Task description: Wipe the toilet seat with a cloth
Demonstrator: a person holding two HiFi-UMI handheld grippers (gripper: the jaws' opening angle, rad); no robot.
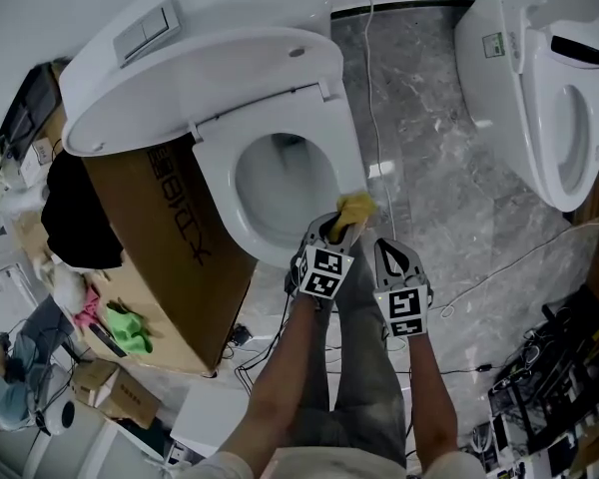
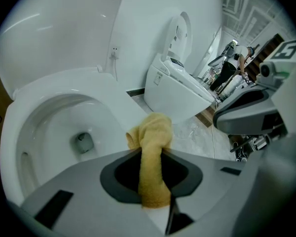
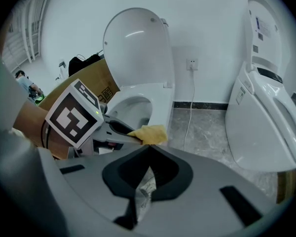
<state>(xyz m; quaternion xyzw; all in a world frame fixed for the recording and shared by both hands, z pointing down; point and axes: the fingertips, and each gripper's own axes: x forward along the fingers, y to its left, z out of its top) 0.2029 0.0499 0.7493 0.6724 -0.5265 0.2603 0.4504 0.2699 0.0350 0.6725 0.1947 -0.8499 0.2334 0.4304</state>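
Note:
A white toilet stands with its lid raised and its seat down over the bowl. My left gripper is shut on a yellow cloth, whose bunched end sits at the seat's front right corner; contact with the seat is unclear. In the left gripper view the yellow cloth runs up between the jaws, above the seat. My right gripper hovers just right of the left one over the floor, shut and empty. The right gripper view shows the cloth ahead of its closed jaws.
A brown cardboard box leans against the toilet's left side. A second white toilet stands at the right across the grey marble floor. A power cord hangs down the wall. Cables and gear lie at lower right.

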